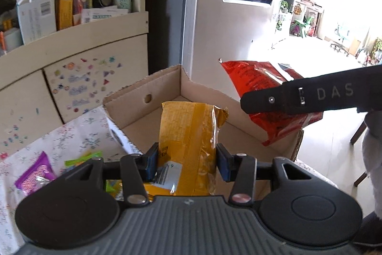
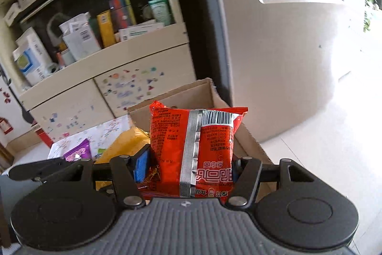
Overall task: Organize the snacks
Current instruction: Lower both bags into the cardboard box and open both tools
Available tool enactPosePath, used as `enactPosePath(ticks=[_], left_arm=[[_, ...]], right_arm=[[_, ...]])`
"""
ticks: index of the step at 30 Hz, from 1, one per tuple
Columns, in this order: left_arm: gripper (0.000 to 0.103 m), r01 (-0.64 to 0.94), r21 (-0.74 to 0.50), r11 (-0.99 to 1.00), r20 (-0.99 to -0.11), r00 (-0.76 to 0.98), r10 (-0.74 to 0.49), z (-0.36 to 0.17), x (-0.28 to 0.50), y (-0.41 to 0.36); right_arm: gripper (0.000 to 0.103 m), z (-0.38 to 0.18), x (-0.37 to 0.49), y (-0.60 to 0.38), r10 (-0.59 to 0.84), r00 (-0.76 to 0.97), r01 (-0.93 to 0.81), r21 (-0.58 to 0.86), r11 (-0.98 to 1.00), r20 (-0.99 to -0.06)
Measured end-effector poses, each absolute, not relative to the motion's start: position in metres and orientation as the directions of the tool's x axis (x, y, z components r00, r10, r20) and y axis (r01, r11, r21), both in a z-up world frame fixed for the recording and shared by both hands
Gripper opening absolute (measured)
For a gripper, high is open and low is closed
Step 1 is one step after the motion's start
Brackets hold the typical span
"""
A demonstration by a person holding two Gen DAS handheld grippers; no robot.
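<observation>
My left gripper is shut on a yellow snack packet and holds it over the near edge of an open cardboard box. My right gripper is shut on a red snack packet, held upright above the same box. In the left wrist view the red packet hangs over the box's right side with the right gripper's black finger across it. The yellow packet shows in the right wrist view, low left of the red one.
A purple packet and green packets lie on the flowered tablecloth left of the box. A white roll rests against the box's left wall. A cream cabinet with stickers stands behind, a fridge to the right.
</observation>
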State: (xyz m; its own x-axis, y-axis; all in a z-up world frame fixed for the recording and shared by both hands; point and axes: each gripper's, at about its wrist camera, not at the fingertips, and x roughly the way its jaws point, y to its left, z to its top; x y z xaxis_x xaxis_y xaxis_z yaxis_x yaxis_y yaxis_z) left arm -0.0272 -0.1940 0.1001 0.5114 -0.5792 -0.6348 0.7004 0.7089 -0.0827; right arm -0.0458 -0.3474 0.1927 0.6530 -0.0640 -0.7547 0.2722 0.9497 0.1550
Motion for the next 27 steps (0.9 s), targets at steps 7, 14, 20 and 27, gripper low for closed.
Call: enactPosePath(ticks=[7,14,20,27], left_arm=[[0.066,0.695,-0.104,0.712,-0.628,0.509,-0.589,0.088,-0.028,-0.206],[0.084,0.660,-0.139,0.739,-0.610,0.531,-0.588,0.102,-0.028,-0.191],[0.085,0.615,-0.144,0.776,-0.632,0.546,-0.550,0.109,-0.023,-0.165],[0.087,0.579,-0.112,0.807,-0.652,0.570,-0.499,0.113,-0.022,-0.134]], right_arm=[[0.077,0.187,-0.044,-0.357,-0.110,0.637,0.357,0.166,0.919,-0.763],[0.086,0.187,-0.047,-0.358,-0.073,0.647,0.364,0.224,0.904,-0.759],[0.087,0.182,-0.047,-0.345,0.004,0.641,0.297,0.253,0.921,-0.768],[0.088,0.179,-0.046,-0.321,0.062,0.626,0.207,0.242,0.948,-0.778]])
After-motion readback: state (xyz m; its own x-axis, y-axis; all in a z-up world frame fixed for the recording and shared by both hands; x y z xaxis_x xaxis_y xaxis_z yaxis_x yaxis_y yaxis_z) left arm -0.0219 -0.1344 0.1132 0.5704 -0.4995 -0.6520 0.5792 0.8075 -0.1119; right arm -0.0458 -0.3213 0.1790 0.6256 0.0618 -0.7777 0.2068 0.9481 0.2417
